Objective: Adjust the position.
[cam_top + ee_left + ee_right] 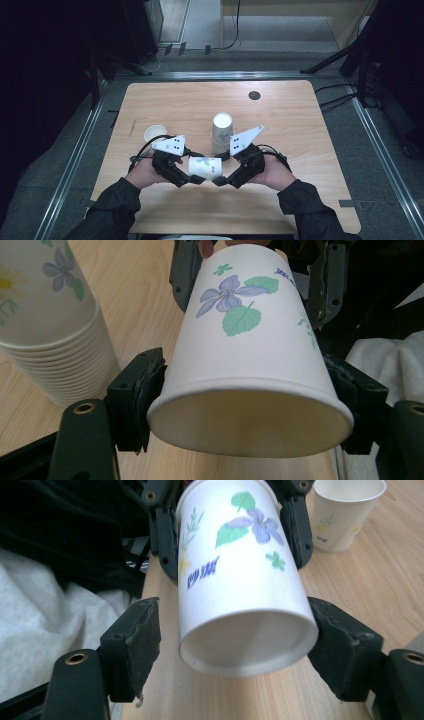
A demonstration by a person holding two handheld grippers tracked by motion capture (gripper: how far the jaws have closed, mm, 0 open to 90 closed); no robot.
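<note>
A white paper cup [205, 167] printed with a purple flower lies sideways in the air between my two grippers, just above the wooden table [295, 125]. My left gripper [195, 175] is shut on the cup's wide rim end [250, 365], with both pads pressed against its wall. My right gripper [222, 176] stands open around the narrow base end [245, 595]: its right pad [340, 645] touches the cup and its left pad [135, 645] stands a little off it.
A tall stack of matching cups [221, 131] stands just behind the grippers. A single upright cup [155, 133] sits to the left. A dark round hole [254, 95] marks the far part of the table. White cloth [45, 630] lies beyond the near table edge.
</note>
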